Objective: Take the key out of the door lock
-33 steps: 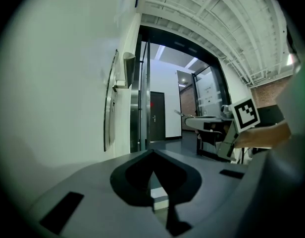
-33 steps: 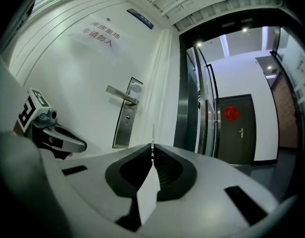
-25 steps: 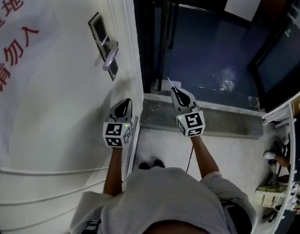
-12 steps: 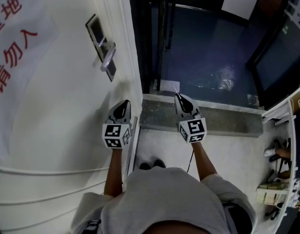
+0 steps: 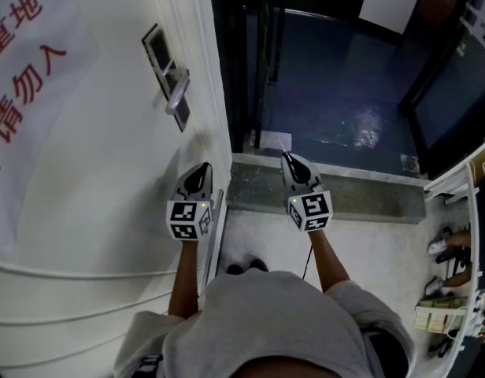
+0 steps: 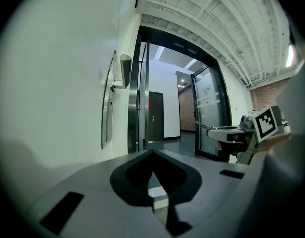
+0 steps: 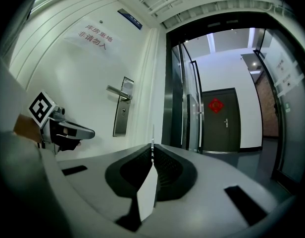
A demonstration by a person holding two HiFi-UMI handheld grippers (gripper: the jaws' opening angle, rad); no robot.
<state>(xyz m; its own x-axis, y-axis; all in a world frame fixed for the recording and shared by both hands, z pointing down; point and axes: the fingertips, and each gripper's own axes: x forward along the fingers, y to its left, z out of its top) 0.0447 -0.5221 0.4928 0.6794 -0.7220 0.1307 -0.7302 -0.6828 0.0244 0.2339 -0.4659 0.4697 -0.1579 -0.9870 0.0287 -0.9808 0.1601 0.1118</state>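
Note:
The white door point(image 5: 93, 156) carries a steel lock plate point(image 5: 165, 69) with a lever handle point(image 5: 178, 94); in the right gripper view the plate point(image 7: 124, 110) is at left, with nothing sticking out of it. My right gripper point(image 5: 288, 157) hangs over the threshold, away from the door, shut on the key point(image 5: 283, 144). The thin key blade point(image 7: 152, 135) stands up between the jaws above a white flat piece. My left gripper point(image 5: 200, 173) hangs near the door's edge below the handle, shut and empty point(image 6: 152, 152).
The doorway stands open onto a dark blue floor point(image 5: 337, 93) beyond a grey stone threshold point(image 5: 345, 189). Metal and glass door frames point(image 5: 262, 53) stand just past the door's edge. Red lettering point(image 5: 22, 61) marks the door. A shelf with clutter point(image 5: 455, 305) is at right.
My right gripper with the key has drawn back a little toward me and to the right. The left gripper has barely moved.

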